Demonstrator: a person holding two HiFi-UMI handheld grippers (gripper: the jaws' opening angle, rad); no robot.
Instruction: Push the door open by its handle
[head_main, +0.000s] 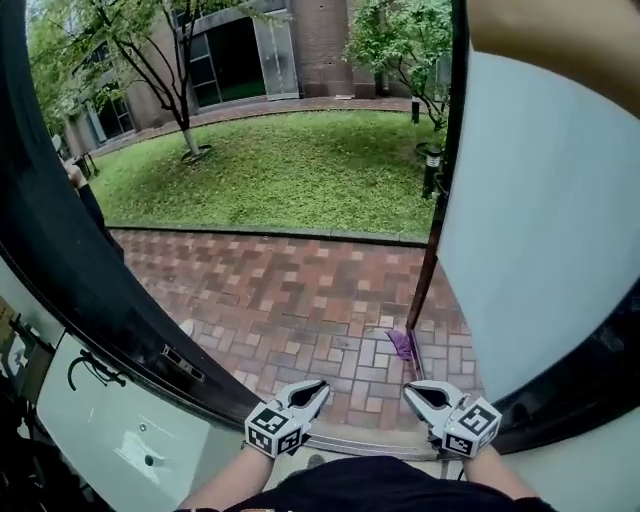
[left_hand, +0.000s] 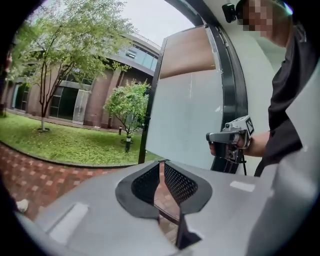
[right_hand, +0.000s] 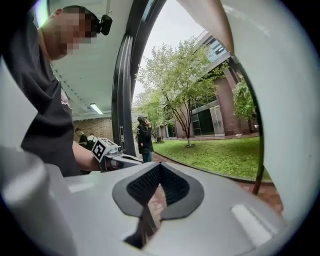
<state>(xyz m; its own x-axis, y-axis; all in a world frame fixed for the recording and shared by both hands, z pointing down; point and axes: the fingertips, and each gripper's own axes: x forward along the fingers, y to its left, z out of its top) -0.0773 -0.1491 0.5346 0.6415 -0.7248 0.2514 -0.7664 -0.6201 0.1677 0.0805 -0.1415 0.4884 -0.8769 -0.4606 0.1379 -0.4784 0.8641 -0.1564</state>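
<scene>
Both door leaves stand open onto a brick path. The left leaf (head_main: 70, 270) has a dark frame, and a black handle (head_main: 92, 368) sits on its pale panel at the lower left. The right leaf (head_main: 540, 250) is a frosted white panel. My left gripper (head_main: 318, 387) and right gripper (head_main: 410, 388) hang side by side low in the doorway, touching neither leaf nor the handle. In the left gripper view the left gripper (left_hand: 161, 162) is shut and empty, with the right gripper (left_hand: 225, 136) off to its right. The right gripper (right_hand: 159, 165) is also shut and empty, with the left gripper (right_hand: 131, 159) beside it.
Red brick paving (head_main: 290, 290) lies beyond the metal threshold (head_main: 370, 440), then a lawn (head_main: 290, 170) with trees and a brick building. A purple scrap (head_main: 400, 343) lies by the right leaf's foot. A person (right_hand: 144, 140) stands outside at the left. A short lamp post (head_main: 431, 170) stands on the grass.
</scene>
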